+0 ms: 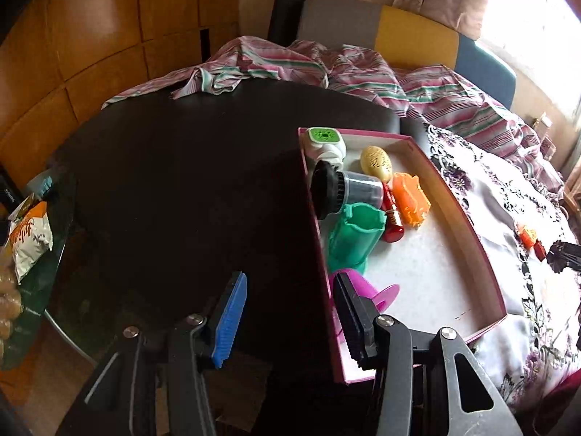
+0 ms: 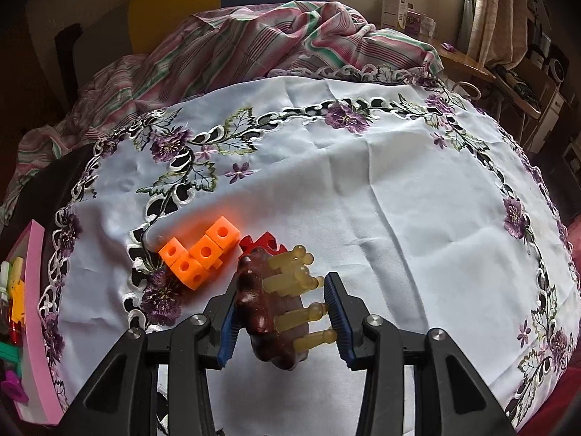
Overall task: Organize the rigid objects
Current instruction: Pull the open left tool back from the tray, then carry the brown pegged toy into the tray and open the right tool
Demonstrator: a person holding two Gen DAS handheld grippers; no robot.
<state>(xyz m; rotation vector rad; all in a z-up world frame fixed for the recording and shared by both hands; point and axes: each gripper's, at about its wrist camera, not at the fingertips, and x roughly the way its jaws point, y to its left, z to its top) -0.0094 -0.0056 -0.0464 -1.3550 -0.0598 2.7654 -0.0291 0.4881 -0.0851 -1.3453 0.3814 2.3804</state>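
Observation:
A pink-edged box (image 1: 468,218) lies on the table and holds a green cup (image 1: 354,239), a black-capped jar (image 1: 345,189), an orange toy (image 1: 410,198), a yellow egg shape (image 1: 377,163), a red piece (image 1: 394,223), a white-green gadget (image 1: 325,141) and a magenta piece (image 1: 385,292). My left gripper (image 1: 290,319) is open and empty, at the box's near left corner. My right gripper (image 2: 281,314) is closed on a brown massager with yellowish pegs (image 2: 265,309), low over the white embroidered cloth (image 2: 363,189). Orange linked cubes (image 2: 199,256) and a red puzzle piece (image 2: 263,241) lie just beyond it.
A striped pink-green cloth (image 1: 326,69) is bunched at the table's far side. A snack bag (image 1: 27,239) lies at the left on a glass edge. The box also shows at the left edge of the right wrist view (image 2: 34,305). A shelf with boxes (image 2: 403,7) stands at the back right.

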